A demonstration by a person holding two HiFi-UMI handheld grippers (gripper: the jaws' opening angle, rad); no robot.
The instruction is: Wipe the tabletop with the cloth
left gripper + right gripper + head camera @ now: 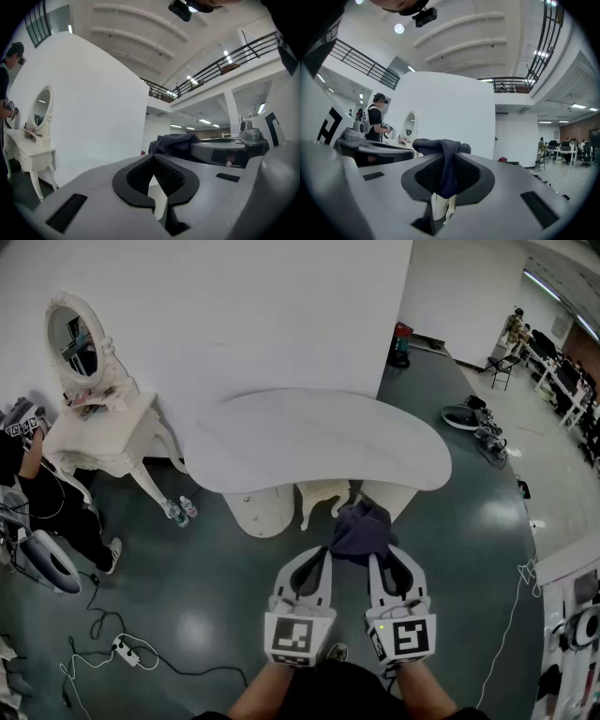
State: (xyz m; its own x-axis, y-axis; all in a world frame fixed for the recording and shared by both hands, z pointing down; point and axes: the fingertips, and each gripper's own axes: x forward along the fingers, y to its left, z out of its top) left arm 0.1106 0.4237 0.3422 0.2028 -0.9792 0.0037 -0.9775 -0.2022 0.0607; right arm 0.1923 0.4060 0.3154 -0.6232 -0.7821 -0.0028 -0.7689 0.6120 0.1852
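A dark grey cloth [362,529] hangs bunched from my right gripper [377,551], which is shut on it, just short of the near edge of the white kidney-shaped tabletop [319,439]. In the right gripper view the cloth [443,161] is pinched between the jaws and bulges above them. My left gripper [323,553] is held level beside the right one, shut with nothing in it. In the left gripper view its jaws [153,165] meet at the tips, and the cloth [174,142] shows to the right on the other gripper.
A white stool [322,498] stands under the table's near edge. A white dressing table with an oval mirror [94,423] is at the left, and a person in black [42,498] stands by it. Cables and a power strip [127,650] lie on the dark floor.
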